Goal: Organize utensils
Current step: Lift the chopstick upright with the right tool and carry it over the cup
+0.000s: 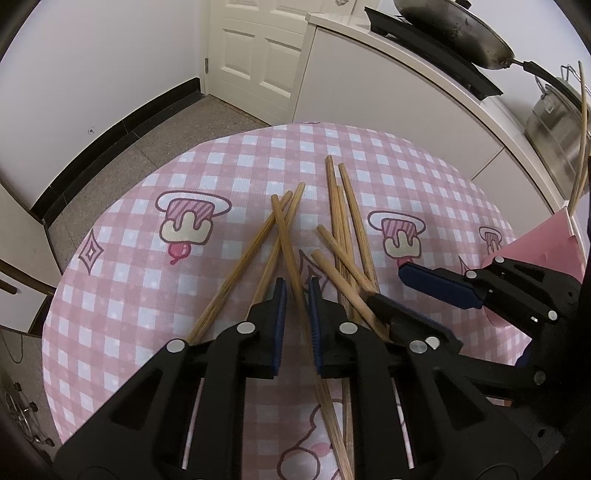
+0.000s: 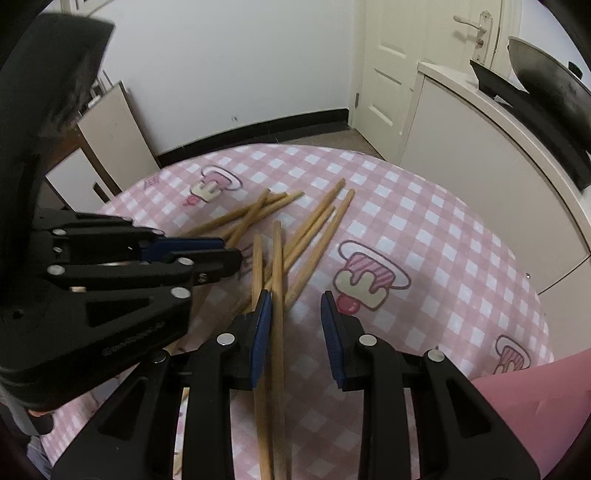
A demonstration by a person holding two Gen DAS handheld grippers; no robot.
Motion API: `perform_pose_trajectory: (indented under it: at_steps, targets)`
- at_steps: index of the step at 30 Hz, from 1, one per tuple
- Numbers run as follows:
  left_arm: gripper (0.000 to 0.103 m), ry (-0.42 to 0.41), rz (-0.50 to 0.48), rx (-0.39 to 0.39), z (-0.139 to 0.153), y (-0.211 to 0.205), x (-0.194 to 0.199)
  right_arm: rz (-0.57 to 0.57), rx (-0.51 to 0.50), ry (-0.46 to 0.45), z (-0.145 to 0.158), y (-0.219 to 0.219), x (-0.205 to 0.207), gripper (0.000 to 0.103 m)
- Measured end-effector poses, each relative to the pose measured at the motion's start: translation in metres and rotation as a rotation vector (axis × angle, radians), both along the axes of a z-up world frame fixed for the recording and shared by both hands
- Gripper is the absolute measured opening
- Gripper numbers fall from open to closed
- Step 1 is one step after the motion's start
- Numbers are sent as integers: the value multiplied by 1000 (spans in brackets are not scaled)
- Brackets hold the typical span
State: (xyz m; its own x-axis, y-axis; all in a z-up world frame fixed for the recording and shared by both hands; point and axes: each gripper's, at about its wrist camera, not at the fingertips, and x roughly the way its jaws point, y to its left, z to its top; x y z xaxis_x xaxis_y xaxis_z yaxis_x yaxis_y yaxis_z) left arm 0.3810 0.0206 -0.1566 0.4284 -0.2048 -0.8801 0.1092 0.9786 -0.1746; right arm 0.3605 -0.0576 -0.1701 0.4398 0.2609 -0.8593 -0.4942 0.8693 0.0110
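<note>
chopsticks (image 1: 334, 435) cut off below, wok (image 2: 550, 85) cropped

Not much to read here. The left gripper (image 2: 236, 254) carries faint embossed lettering low on its black body in the right wrist view, too blurred to make out. The tablecloth (image 2: 424, 229) shows a small pink mark beside its far-left cartoon cake, also unreadable.

Under me lies a pink-and-white checked tablecloth (image 1: 229, 155) printed with cartoon cakes. Beyond it I see a cream panelled door (image 1: 258, 55) and a white counter (image 1: 388, 74) — a dark wok (image 1: 454, 29) sits on top, with a steel pot (image 1: 550, 122) further right. A black skirting board (image 2: 258, 129) runs along the white wall.
</note>
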Motion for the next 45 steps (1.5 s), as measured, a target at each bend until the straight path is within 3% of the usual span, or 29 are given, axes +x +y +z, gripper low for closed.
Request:
perform_pose_trajectory:
  at_steps: [2, 4, 9, 15, 24, 32, 45]
  targets:
    - [13, 0, -1, 2, 0, -1, 1, -3, 2, 2, 0, 1, 3, 24]
    - [12, 0, 3, 0, 0, -2, 3, 1, 1, 1, 0, 3, 5, 9]
    - [7, -9, 2, 9, 0, -5, 2, 1, -18, -20, 2, 7, 4, 5]
    - [6, -54, -1, -11, 17, -5, -8, -19, 24, -67, 24, -5, -6, 5]
    - [6, -176, -22, -95, 77, -9, -41, -29, 92, -200, 80, -22, -44, 5]
    - [6, -294, -63, -112, 130, -26, -83, -41, 130, -304, 125, -37, -81, 5]
    - [6, -412, -135, -115, 184, -59, -129, -78, 155, -434, 179, -71, -128, 5]
